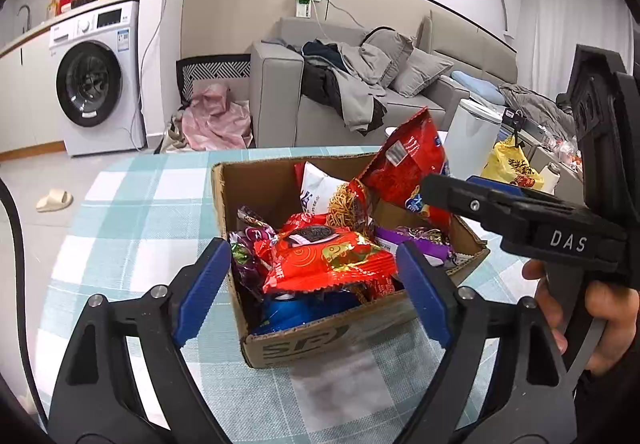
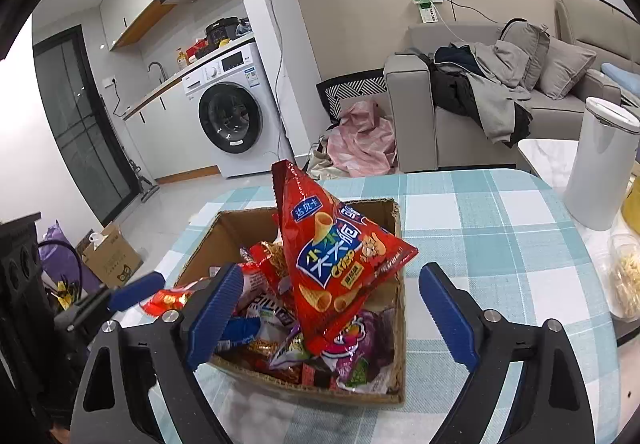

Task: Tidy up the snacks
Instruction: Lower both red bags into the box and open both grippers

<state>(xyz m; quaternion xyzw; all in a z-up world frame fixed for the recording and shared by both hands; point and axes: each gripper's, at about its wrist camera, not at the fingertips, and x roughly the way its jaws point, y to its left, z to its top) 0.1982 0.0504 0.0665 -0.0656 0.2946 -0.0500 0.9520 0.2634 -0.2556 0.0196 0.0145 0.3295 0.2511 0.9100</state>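
Here both the left gripper [image 1: 314, 280] and right gripper [image 2: 332, 308] hold their jaws apart, empty, over the cardboard box [image 2: 240, 228] of snacks.

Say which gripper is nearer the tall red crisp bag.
Right. The right gripper frames the crisp bag, without gripping; the left gripper sits over the box's other end.

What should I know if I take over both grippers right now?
Left gripper: open, holding nothing, poised at the near edge of the box.
Right gripper: open, holding nothing; the red crisp bag stands tilted in the box between its fingers, untouched.
Snacks: a flat red packet lies on top of the pile in the box.
Done: every snack in view is boxed.
Left: perhaps lay the tall bag flatter.
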